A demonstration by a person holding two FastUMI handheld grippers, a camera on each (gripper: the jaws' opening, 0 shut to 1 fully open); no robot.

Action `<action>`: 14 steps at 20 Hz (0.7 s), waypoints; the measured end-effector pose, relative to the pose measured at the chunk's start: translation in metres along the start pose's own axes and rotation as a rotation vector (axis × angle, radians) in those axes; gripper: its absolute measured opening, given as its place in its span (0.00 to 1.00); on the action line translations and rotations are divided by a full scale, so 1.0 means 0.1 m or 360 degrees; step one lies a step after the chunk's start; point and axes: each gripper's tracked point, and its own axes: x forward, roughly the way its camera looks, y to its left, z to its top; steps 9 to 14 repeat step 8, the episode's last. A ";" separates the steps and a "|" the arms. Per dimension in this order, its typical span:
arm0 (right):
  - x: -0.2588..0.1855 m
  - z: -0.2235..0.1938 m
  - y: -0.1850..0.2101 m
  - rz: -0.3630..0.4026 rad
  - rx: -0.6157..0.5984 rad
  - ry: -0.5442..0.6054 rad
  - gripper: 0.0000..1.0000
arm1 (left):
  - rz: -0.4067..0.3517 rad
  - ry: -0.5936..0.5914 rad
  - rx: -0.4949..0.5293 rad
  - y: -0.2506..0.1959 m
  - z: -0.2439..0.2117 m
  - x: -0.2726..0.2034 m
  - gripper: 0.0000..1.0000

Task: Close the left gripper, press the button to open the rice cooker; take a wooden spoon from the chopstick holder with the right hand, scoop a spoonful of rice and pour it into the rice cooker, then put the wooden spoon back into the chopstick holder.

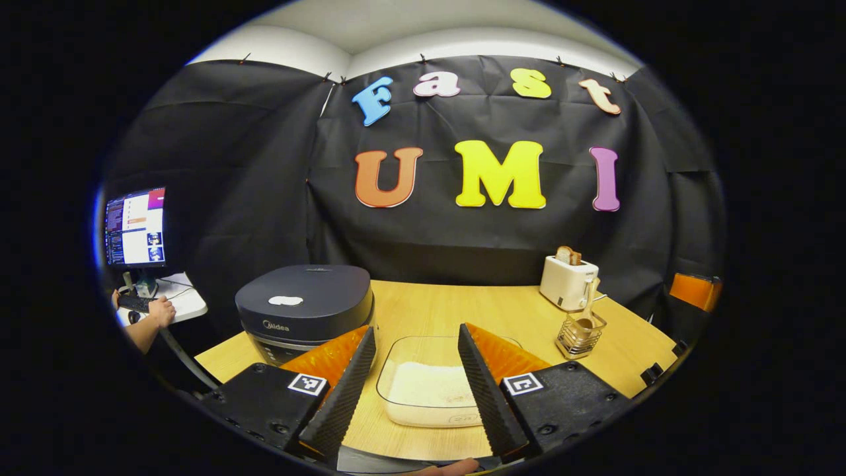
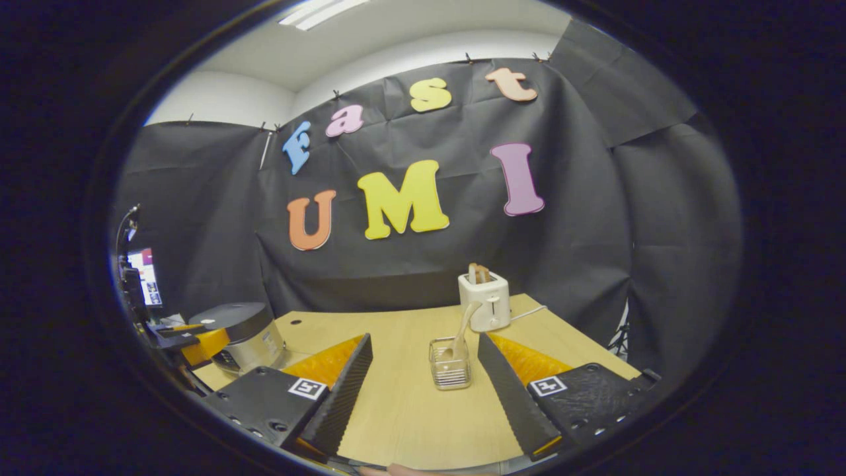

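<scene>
The dark rice cooker (image 1: pixel 305 309) stands shut at the table's left, a pale button (image 1: pixel 285 301) on its lid. A clear dish of white rice (image 1: pixel 429 391) sits between the fingers of my left gripper (image 1: pixel 415 387), which is open and holds nothing. At the right a wire chopstick holder (image 1: pixel 579 334) carries the wooden spoon (image 1: pixel 587 305). In the right gripper view the holder (image 2: pixel 450 363) with the spoon (image 2: pixel 462 330) stands just ahead of my open right gripper (image 2: pixel 426 390). The rice cooker (image 2: pixel 241 336) is far left there, with the left gripper (image 2: pixel 177 330) in front of it.
A white toaster (image 1: pixel 568 281) with bread stands at the back right, behind the holder; it is the toaster (image 2: pixel 486 301) in the right gripper view. A monitor (image 1: pixel 135 227) and a person's hand (image 1: pixel 160 311) are off the table's left. The wooden table (image 1: pixel 449 311) reaches to the cloth wall.
</scene>
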 end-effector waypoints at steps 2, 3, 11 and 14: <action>-0.06 -0.03 0.05 0.0014 -0.0043 0.0013 0.91 | -0.0016 -0.0041 -0.0007 -0.07 0.07 -0.08 0.84; -0.09 -0.04 0.08 0.0034 -0.0063 0.0014 0.95 | -0.0039 -0.0047 0.0004 -0.13 0.09 -0.11 0.83; -0.16 -0.10 -0.04 -0.0008 -0.0203 0.0025 0.91 | -0.0023 -0.0032 0.0026 -0.13 0.08 -0.16 0.96; -0.16 -0.10 -0.04 -0.0008 -0.0203 0.0025 0.91 | -0.0023 -0.0032 0.0026 -0.13 0.08 -0.16 0.96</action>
